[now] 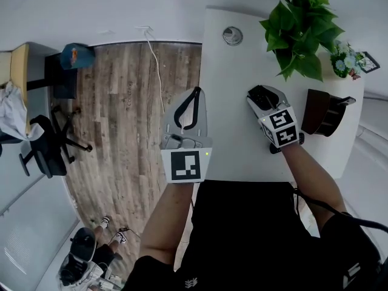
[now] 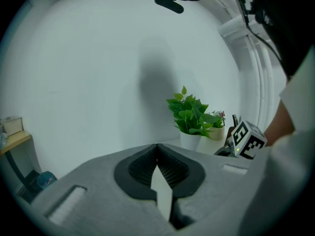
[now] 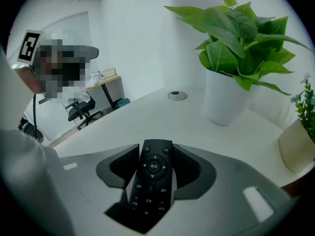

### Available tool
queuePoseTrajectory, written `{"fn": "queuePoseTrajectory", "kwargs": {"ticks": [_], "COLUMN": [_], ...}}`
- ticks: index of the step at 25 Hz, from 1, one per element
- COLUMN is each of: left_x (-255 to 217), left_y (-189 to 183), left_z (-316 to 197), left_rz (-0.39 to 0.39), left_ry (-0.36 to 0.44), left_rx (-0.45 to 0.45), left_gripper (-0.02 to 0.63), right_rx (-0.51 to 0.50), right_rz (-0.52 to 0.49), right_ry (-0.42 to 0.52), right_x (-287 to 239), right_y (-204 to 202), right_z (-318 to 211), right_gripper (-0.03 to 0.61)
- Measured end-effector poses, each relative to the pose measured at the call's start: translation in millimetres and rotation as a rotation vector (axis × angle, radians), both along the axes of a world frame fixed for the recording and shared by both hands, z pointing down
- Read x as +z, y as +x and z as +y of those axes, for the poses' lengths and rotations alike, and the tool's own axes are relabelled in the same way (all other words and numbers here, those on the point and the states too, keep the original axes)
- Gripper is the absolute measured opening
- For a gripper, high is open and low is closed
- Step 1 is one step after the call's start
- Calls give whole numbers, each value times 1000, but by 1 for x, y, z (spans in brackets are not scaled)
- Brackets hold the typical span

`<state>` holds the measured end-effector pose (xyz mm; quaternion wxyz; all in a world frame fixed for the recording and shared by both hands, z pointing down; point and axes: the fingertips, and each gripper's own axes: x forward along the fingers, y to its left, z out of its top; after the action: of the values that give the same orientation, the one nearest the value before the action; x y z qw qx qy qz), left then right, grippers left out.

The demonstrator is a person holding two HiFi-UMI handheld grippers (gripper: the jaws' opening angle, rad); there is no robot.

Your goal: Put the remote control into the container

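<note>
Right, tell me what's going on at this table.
A person at a white table holds a gripper in each hand. The right gripper grips a black remote control between its jaws, low over the tabletop. The left gripper is shut and empty, held at the table's left edge. The brown container stands further right, and the remote control is not in it yet.

1. I see the left gripper and the right gripper in pale grey moulded shells with rounded edges.
2. Their fingers are lined with black ribbed pads.
3. Each carries a white cube with black square markers: the left cube and the right cube. A small green light shows on the left cube.
4. The person wears black clothing, and a thin black cable runs beside the right arm.
</note>
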<state>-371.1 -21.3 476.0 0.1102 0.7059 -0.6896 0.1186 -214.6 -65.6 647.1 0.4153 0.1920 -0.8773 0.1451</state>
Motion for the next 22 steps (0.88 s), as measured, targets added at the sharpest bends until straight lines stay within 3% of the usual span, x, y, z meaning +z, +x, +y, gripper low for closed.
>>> {"fn": "queuePoseTrajectory", "kwargs": {"ticks": [7, 22], "left_x": [-19, -86], "left_y": [19, 78], "left_z": [-6, -28], "left_rz": [-32, -63], "left_ry": [19, 133], "left_rx": [42, 146], "left_gripper": [2, 2], "right_rx": [17, 145], "right_rz": [-45, -241], "right_ry": [-21, 98], "right_x": [-12, -120], "right_y": [3, 52], "right_z": [0, -5], "right_gripper": [212, 212]}}
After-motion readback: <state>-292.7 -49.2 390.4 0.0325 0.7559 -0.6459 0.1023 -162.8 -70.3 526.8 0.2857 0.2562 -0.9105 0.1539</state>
